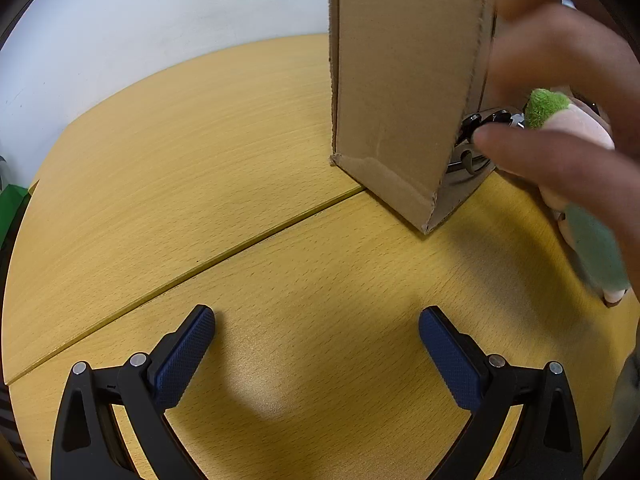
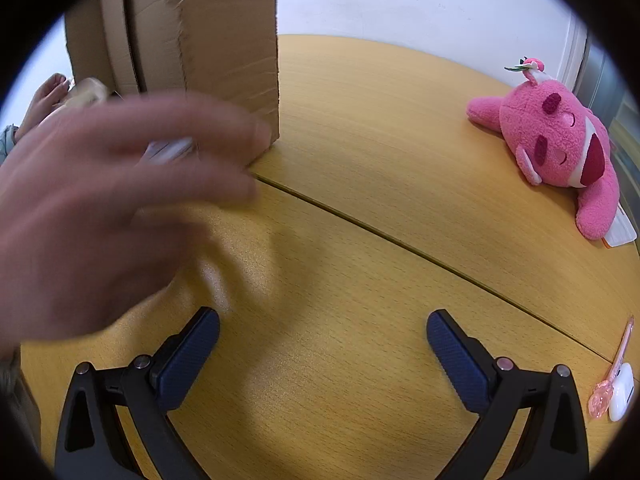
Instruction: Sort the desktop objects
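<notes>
A tall cardboard box (image 1: 404, 80) stands on the wooden table (image 1: 200, 160); the same box (image 2: 200, 36) shows at upper left in the right wrist view. A person's blurred hand (image 1: 560, 120) reaches beside the box, near a pale plush with a green tuft (image 1: 548, 108) and a dark metal object (image 1: 480, 124) at the box's base. In the right wrist view the hand (image 2: 100, 208) holds something white (image 2: 168, 150). A pink plush toy (image 2: 560, 148) lies at the right. My left gripper (image 1: 316, 332) and right gripper (image 2: 323, 334) both stand open over bare table, holding nothing.
A pink transparent pen (image 2: 612, 372) and a white earbud case (image 2: 622, 392) lie at the table's right edge. A seam (image 2: 400, 240) runs across the tabletop. A white wall (image 1: 160, 20) stands behind the table. Something green (image 1: 12, 208) sits at the far left.
</notes>
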Motion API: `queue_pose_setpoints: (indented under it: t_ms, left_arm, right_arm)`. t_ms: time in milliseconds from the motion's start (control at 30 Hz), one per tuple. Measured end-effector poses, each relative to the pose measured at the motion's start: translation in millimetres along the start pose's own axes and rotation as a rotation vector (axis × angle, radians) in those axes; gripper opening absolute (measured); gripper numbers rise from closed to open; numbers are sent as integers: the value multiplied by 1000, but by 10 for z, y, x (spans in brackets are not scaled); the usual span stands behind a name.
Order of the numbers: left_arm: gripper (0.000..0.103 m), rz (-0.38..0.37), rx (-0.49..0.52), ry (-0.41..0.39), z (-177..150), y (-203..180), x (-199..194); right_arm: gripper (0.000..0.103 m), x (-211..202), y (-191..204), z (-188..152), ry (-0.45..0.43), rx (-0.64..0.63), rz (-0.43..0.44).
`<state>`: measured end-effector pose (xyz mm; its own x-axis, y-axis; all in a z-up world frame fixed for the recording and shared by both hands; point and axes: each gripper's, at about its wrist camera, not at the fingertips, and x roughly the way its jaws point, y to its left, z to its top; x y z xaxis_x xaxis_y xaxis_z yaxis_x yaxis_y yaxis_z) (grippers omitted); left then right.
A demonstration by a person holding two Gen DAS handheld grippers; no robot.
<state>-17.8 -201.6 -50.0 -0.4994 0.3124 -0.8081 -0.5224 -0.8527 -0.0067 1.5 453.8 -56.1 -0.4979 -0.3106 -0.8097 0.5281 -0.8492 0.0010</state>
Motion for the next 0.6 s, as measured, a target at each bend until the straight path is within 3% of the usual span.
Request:
queue_pose_setpoints:
  t_ms: [600]
  left_arm:
    - [103, 0, 0, 0, 16, -3, -13]
  right_arm:
    - [103, 5, 15, 16, 2, 14, -13]
